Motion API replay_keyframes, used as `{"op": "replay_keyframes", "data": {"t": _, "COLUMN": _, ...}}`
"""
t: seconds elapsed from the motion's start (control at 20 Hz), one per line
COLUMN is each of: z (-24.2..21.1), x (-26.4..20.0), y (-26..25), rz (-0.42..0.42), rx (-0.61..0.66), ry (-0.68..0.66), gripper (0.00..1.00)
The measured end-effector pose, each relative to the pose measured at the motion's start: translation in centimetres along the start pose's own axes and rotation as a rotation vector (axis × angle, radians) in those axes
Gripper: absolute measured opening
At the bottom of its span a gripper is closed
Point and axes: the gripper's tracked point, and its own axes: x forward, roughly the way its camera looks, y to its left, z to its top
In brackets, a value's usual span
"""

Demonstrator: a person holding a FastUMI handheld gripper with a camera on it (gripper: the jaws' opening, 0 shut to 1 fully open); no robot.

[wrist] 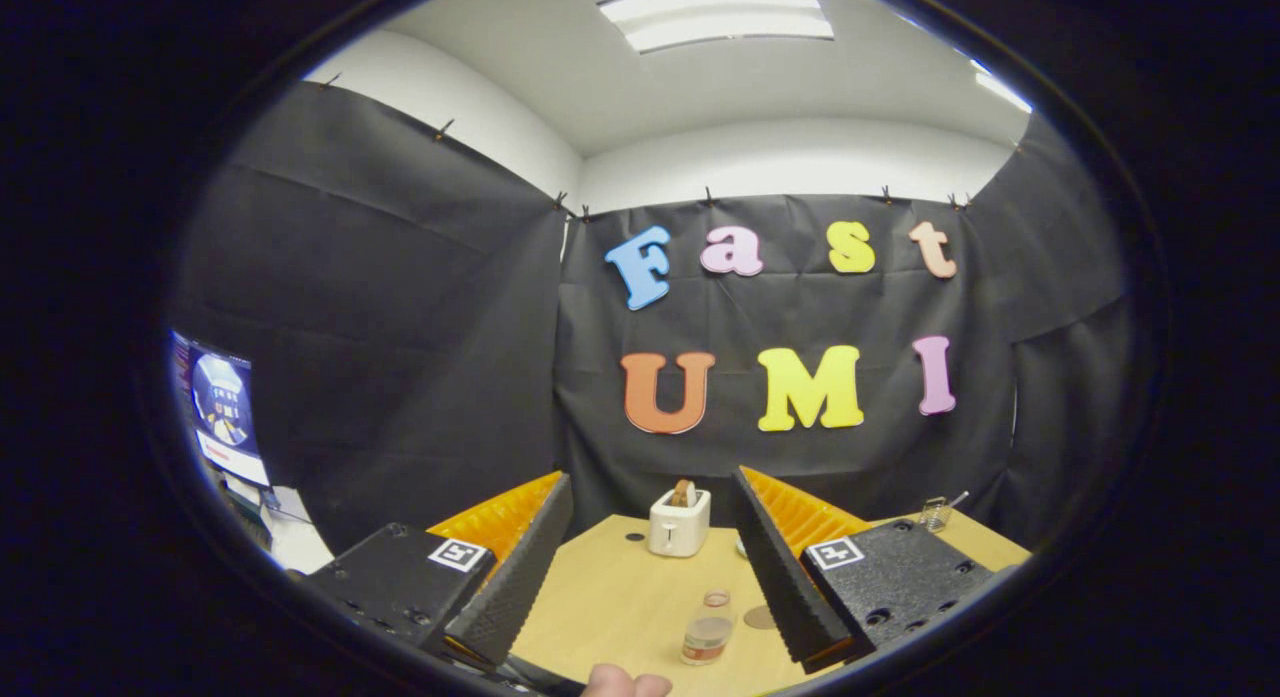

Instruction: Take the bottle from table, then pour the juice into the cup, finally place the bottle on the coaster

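The fingers stand wide apart and hold nothing; they hang above the near part of the table without touching anything on it. Between them, low on the light wooden table and closer to the right finger, stands a small clear bottle, upright, with a pale band of liquid and a reddish label near its base. Whether it has a cap on is too small to tell. Just beside the bottle, nearer the right finger, lies a flat round brownish disc, the coaster, partly hidden by that finger. Farther back, beyond the fingertips and roughly midway between them, a white toaster stands with a slice of bread sticking up from its slot. A small dark spot marks the table left of the toaster. At the far right of the table, beyond the right finger, sits a small wire holder with a thin rod leaning from it. At the very near side, below the bottle, a fingertip of the person's hand shows. Off to the left, away from the table, a monitor glows.
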Motion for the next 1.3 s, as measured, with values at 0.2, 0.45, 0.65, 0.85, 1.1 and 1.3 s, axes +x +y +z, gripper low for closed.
{"op": "replay_keyframes", "data": {"t": 0.2, "z": -0.2, "x": 0.1, "y": -0.2, "rz": -0.009, "rx": -0.001, "ry": 0.003, "gripper": 1.00}}
{"op": "replay_keyframes", "data": {"t": 0.45, "z": -0.9, "x": 0.0, "y": -0.1, "rz": -0.010, "rx": 0.003, "ry": 0.009, "gripper": 1.00}}
{"op": "replay_keyframes", "data": {"t": 0.65, "z": -2.0, "x": 0.3, "y": 0.4, "rz": 0.003, "rx": -0.014, "ry": 0.022, "gripper": 1.00}}
{"op": "replay_keyframes", "data": {"t": 0.85, "z": -3.2, "x": 0.3, "y": 0.5, "rz": 0.004, "rx": -0.027, "ry": 0.045, "gripper": 1.00}}
{"op": "replay_keyframes", "data": {"t": 1.1, "z": -5.3, "x": 0.7, "y": 0.2, "rz": -0.005, "rx": -0.033, "ry": 0.078, "gripper": 1.00}}
{"op": "replay_keyframes", "data": {"t": 1.3, "z": -7.9, "x": 1.2, "y": 0.0, "rz": -0.011, "rx": -0.035, "ry": 0.124, "gripper": 1.00}}
